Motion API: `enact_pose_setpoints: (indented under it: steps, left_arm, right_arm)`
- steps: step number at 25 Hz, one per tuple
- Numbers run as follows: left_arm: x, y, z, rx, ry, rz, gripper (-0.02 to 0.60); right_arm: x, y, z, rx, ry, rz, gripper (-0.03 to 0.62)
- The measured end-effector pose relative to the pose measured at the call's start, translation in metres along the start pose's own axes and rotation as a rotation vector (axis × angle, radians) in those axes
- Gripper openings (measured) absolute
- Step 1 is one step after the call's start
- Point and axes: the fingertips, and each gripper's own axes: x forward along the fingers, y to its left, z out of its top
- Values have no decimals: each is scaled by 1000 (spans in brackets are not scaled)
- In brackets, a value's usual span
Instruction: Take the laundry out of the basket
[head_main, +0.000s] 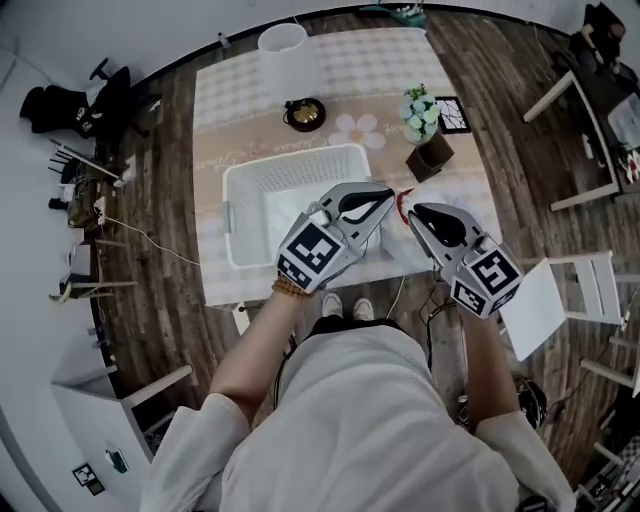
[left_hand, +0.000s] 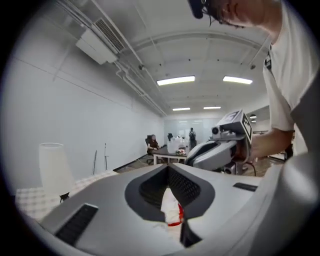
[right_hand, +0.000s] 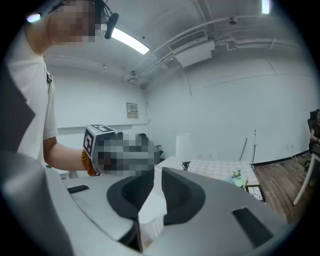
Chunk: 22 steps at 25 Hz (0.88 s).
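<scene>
Over the white laundry basket (head_main: 240, 182) both grippers are lifted side by side, tips close together. My left gripper (head_main: 388, 192) is shut on a white cloth with a red edge (left_hand: 171, 209), pinched between its dark pads. My right gripper (head_main: 413, 212) is shut on a fold of the same white cloth (right_hand: 152, 206). The cloth (head_main: 398, 245) hangs down from the two tips over the basket's right side. More white laundry (head_main: 290, 212) lies in the basket, partly hidden by the left gripper. In the left gripper view, the right gripper (left_hand: 220, 150) shows just beyond the jaws.
The basket stands on a table with a checked cloth (head_main: 230, 95). Behind it are a white lampshade (head_main: 285, 50), a dark bowl (head_main: 303, 113), a potted flower (head_main: 421, 112) and a small picture frame (head_main: 452, 114). A white chair (head_main: 590, 290) stands at the right.
</scene>
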Motion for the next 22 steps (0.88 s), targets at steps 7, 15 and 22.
enact_pose_setpoints:
  steps: [7,15,22]
  left_arm:
    - [-86,-21,41,-81,-214,167,17]
    - [-141,-27,47,-111,-231,270,17]
    - [-159,-20,31,-139,-216,330,18]
  right_arm:
    - [18,79,42,-31,-126,85,7]
    - [33,134,59,-73,-188,134,6]
    - [43,143,62,-127,-186,151,6]
